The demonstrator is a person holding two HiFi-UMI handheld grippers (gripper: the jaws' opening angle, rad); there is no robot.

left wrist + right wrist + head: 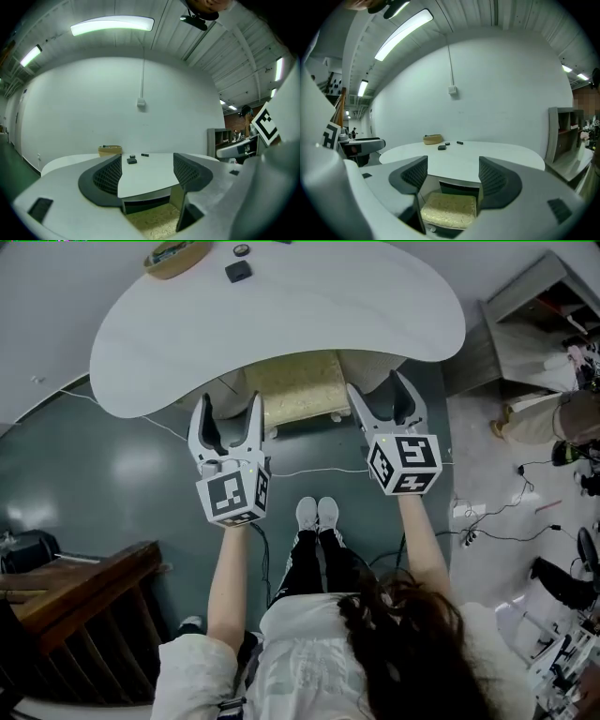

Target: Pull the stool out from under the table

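- Stool (295, 390): yellowish cushioned seat, upper centre of the head view. Its far part is tucked under the near edge of the table (281, 306) and its near part sticks out.
- Table: white, curved top, fills the top of the head view. On it sit a basket (176, 256) at top left and a small dark block (238, 271) beside it.
- Left gripper (230, 407): just left of the seat in the head view, pointing toward the table. Fingers spread wide and gripping nothing. Its own view shows the table edge and a bit of the seat low between them.
- Right gripper (380, 388): just right of the seat, pointing the same way. Fingers released and wide apart, nothing clamped. Its own view shows the seat (449, 210) framed low between the jaws, beyond them.
- The seat lies between the two grippers. Cannot tell if either jaw touches it.
- Person stands centre-bottom, both arms stretched forward, white shoes (317, 514) on the dark floor below the stool.
- Thin cable (309, 471) runs across the floor between the shoes and the stool.
- Wooden railing (84, 601) at lower left, shelf unit (534, 324) at upper right.
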